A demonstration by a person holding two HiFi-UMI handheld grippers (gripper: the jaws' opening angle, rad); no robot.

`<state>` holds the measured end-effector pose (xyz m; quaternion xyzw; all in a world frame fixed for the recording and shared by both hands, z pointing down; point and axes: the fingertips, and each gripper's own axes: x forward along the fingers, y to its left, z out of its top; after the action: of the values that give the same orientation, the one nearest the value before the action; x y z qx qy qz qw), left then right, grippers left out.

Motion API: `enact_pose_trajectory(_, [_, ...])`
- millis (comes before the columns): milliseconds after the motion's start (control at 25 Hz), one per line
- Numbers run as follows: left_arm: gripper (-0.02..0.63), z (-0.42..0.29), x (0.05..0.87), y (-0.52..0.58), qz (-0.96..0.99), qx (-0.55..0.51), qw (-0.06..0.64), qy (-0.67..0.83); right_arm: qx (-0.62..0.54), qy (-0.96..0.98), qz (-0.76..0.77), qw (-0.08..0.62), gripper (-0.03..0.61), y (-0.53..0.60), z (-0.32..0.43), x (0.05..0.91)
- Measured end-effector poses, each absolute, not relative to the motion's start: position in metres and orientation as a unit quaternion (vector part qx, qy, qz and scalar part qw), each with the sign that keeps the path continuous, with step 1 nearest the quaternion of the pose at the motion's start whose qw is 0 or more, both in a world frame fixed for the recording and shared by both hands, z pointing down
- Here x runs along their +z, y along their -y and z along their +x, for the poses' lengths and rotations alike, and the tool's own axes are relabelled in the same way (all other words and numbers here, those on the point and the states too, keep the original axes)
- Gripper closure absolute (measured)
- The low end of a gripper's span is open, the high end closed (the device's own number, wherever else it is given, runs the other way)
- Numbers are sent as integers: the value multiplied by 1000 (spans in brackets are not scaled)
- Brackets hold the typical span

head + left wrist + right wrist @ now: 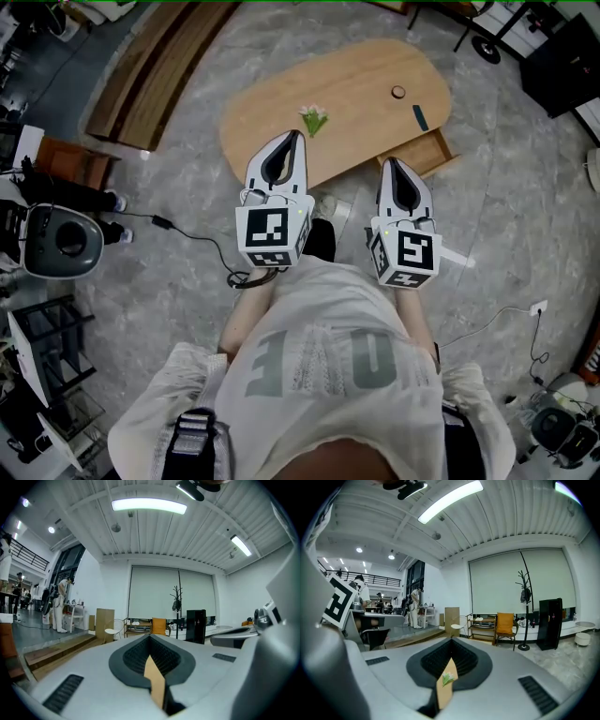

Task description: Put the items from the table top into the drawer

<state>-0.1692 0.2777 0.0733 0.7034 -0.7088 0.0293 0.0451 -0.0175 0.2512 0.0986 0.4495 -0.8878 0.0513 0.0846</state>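
In the head view an oval wooden table [356, 89] bears a small green-and-white flower sprig [314, 119], a small round ring-like piece [398, 92] and a dark teal stick [420, 117]. Its drawer [429, 152] stands pulled out at the right front. My left gripper [297, 136] hangs shut and empty at the table's near edge, below the sprig. The right gripper [391, 161], also shut and empty, is beside the drawer. In the left gripper view the left gripper [150, 639] points level into the room. Through the right gripper [451, 641] a sliver of table with the sprig [448, 679] shows.
Long wooden steps [155, 70] run along the upper left. A black cable [192, 234] trails over the grey floor toward a round machine [58, 239] at the left. Dark furniture [562, 56] stands at the top right, and a white cable [487, 323] lies at the right.
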Motion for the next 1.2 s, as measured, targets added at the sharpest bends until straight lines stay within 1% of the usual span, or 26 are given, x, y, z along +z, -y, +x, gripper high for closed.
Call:
enact_pose_trajectory(360, [606, -202, 49, -165, 721, 19, 25, 692, 26, 883, 463, 75, 574, -140, -58, 69])
enact_pose_trajectory(560, [606, -218, 52, -115, 732, 22, 29, 680, 26, 881, 466, 76, 574, -104, -81, 68])
enact_pose_trajectory(880, [606, -195, 67, -75, 752, 45, 38, 657, 50, 873, 477, 91, 574, -80, -64, 86])
enact_pose_trajectory(1200, [606, -186, 56, -66, 731, 37, 37, 680, 48, 886, 453, 91, 572, -54, -56, 79])
